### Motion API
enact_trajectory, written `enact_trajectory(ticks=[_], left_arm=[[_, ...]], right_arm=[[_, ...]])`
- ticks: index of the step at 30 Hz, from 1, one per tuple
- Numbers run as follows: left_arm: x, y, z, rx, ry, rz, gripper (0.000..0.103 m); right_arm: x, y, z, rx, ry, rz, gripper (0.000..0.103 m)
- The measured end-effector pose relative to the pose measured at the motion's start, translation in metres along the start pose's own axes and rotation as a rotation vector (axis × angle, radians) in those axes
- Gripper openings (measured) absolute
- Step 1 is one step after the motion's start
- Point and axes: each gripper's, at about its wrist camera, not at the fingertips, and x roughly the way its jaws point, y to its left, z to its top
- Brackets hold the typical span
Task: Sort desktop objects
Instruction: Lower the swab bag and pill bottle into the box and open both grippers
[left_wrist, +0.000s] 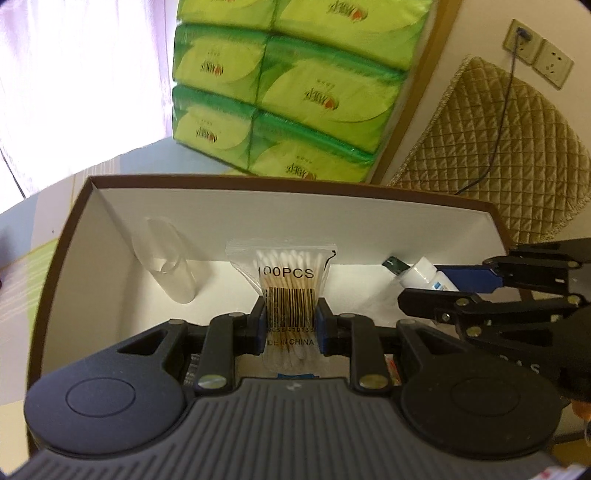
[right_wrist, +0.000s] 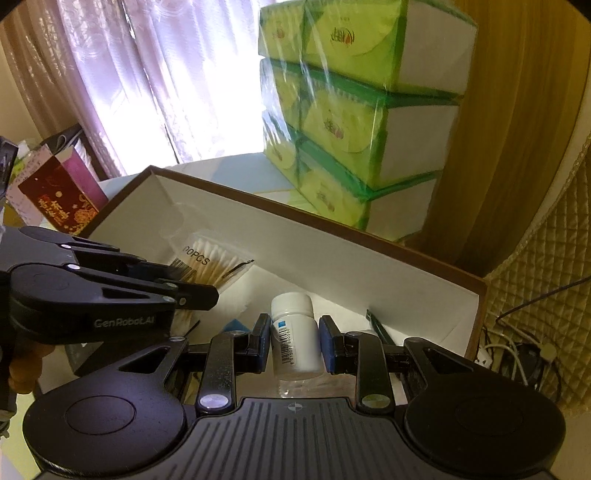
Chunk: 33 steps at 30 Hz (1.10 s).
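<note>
Only from the left wrist, a clear tube; left tool pinching swab bag, right tool clamping white bottle.

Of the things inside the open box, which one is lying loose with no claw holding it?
The clear plastic tube at the box's left end. The cotton swab bag and white bottle are each clamped in a claw.
</note>
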Motion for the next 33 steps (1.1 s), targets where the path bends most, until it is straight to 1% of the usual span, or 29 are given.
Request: enact_trajectory(ticks=[8,11,12,13,15,22,24,25,28,29,30,32,33], left_arm=[[0.02,0.007,0.009,-0.022,0.023,0.031,0.022],[0.022,0.012,0.01,-0.035,0.022,0.041,0.027],[0.021,0.013,0.01,-0.039,0.022,0.039,0.031],[0.021,0.014,0.01,-0.042,0.021,0.041,0.039],[0.019,0.016,0.01,-0.046,0.014,0.051,0.046],[0.012,0.027,0.009,-0.053,0.005,0.068,0.048],[0.011,0.03,0.009,-0.049,0.002,0.077,0.05],[0.01,0.031,0.009,-0.047,0.002,0.08,0.052],[0.007,0.032,0.009,-0.04,-0.003,0.088,0.052],[0.006,0.032,0.009,-0.039,-0.005,0.09,0.053],[0.005,0.032,0.009,-0.037,-0.007,0.092,0.053],[0.003,0.032,0.009,-0.033,-0.013,0.097,0.056],[0.002,0.032,0.008,-0.032,-0.015,0.099,0.06]], right_arm=[[0.011,-0.004,0.003,0.012,0.015,-0.011,0.025],[0.016,-0.006,0.005,0.017,0.02,-0.01,0.025],[0.017,-0.006,0.005,0.018,0.022,-0.01,0.025],[0.019,-0.006,0.006,0.02,0.023,-0.009,0.025],[0.021,-0.006,0.006,0.023,0.025,-0.008,0.025],[0.032,-0.002,0.009,0.029,0.028,0.0,0.025],[0.034,-0.001,0.01,0.026,0.015,0.003,0.026],[0.035,-0.001,0.011,0.027,-0.003,-0.001,0.026],[0.035,0.002,0.012,0.003,-0.063,0.001,0.027],[0.035,0.003,0.013,-0.003,-0.068,-0.006,0.035],[0.035,0.004,0.012,-0.007,-0.072,-0.012,0.05],[0.029,0.003,0.01,-0.003,-0.09,-0.013,0.062],[0.026,0.002,0.009,-0.002,-0.087,-0.009,0.063]])
